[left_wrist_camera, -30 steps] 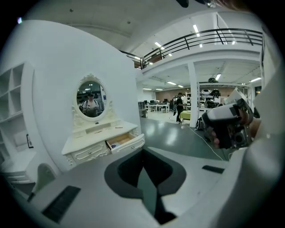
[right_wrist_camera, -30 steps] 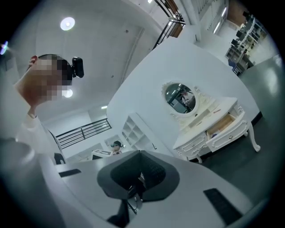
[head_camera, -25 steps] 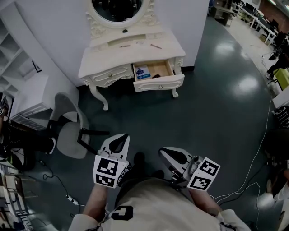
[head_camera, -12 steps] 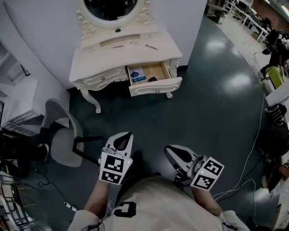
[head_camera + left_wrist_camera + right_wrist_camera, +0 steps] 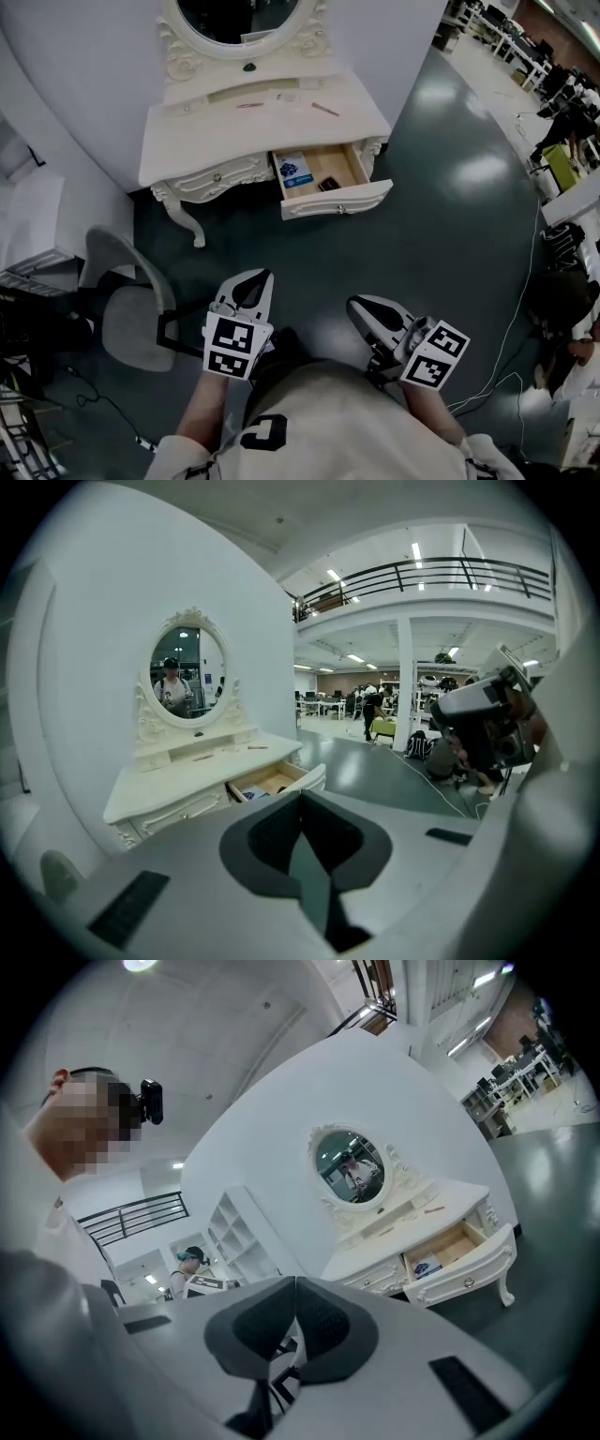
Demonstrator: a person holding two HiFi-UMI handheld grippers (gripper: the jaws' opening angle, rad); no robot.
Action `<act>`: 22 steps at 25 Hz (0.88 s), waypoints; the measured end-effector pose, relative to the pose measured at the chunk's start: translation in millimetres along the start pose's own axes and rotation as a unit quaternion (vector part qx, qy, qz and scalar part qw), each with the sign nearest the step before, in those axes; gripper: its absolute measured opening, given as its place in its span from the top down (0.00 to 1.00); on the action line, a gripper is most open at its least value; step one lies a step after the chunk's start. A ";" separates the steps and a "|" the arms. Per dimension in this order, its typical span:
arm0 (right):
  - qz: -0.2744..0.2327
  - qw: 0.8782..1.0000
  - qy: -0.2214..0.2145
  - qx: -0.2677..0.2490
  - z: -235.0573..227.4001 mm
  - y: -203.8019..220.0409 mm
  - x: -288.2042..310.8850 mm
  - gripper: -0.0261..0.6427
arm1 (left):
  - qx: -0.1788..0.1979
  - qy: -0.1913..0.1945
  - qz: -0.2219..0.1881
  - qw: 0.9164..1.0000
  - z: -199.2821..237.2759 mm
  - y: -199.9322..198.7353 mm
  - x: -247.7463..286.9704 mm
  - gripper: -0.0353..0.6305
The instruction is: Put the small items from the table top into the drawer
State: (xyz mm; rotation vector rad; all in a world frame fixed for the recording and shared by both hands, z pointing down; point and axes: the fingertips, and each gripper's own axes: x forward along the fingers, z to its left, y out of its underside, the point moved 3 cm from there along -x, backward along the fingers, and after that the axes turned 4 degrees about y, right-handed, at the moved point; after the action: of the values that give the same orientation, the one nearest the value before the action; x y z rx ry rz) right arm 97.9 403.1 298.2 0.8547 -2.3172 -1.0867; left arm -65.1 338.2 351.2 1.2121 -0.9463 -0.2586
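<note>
Both pairs of jaws are clenched on nothing, the left gripper (image 5: 251, 281) and right gripper (image 5: 361, 307) side by side. Only the head view shows the chair (image 5: 127, 309) near the left gripper. Only the right gripper view shows white shelves (image 5: 239, 1227). Open floor (image 5: 309, 253) lies ahead. Well beyond the jaws, the small items (image 5: 324, 110) lie on the worktop (image 5: 206, 141) behind the open drawer (image 5: 323, 173).

text | shirt (image 5: 314, 417): one dark letter (image 5: 258, 434) on the front, looks like a C | blue card (image 5: 296, 171) in drawer (image 5: 339, 199): print too small to read
</note>
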 end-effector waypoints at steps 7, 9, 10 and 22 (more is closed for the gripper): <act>0.014 1.000 0.004 -0.009 0.7 -9.7 68.1 0.92 | -0.058 0.034 -0.027 0.997 61.5 -9.9 5.2 0.86; 0.015 1.000 0.008 -0.007 0.5 -12.4 80.6 0.92 | -0.037 0.028 -0.024 0.999 72.5 -13.1 4.3 0.86; 0.016 1.000 0.010 -0.005 -0.2 -13.3 86.4 0.92 | -0.030 0.025 -0.025 0.999 77.3 -14.9 3.5 0.86; 0.050 0.998 -0.025 -0.034 -16.1 -26.7 138.0 0.92 | -0.064 0.005 -0.042 0.997 102.7 -16.7 9.4 0.86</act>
State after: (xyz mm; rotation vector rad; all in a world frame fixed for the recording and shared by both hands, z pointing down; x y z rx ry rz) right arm 18.7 286.0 303.9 0.6865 -2.3213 -1.1493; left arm -129.8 256.4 345.0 1.1357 -0.8585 -0.3736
